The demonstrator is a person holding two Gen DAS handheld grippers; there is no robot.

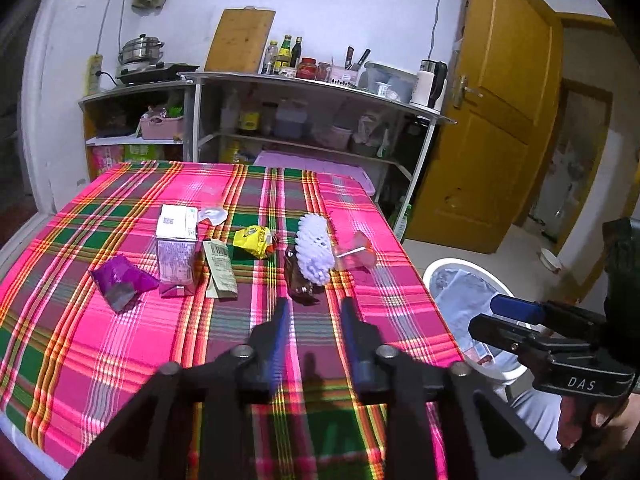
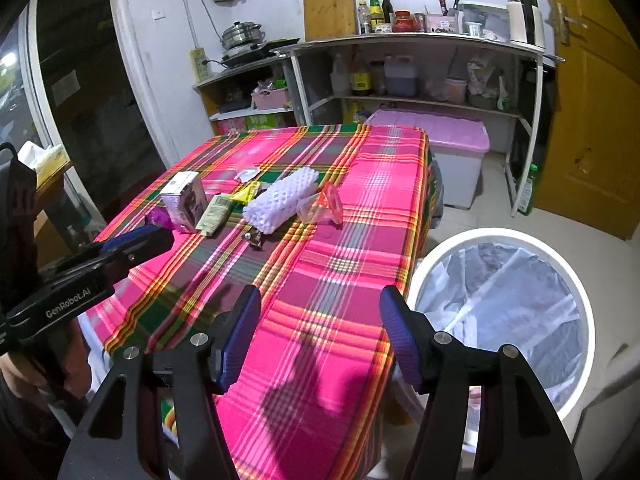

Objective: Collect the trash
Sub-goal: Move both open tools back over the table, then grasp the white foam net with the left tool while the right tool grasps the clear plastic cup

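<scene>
Both tongs are hovering spread and empty: left tongs (image 1: 314, 312) should be closing squarely on the brown wrapper (image 1: 298, 280) at twelve o'clock (avoiding the foam net (image 1: 314, 250)); right tongs (image 2: 320, 312) waiting.

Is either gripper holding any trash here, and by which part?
Nothing is held. The left gripper and right gripper are both open, with nothing between their fingers.

Wrappers, purple carton (image 1: 176, 254), white foam net (image 1: 315, 249) strewn mid-table; lined white bin (image 2: 516, 304) beside it.
</scene>
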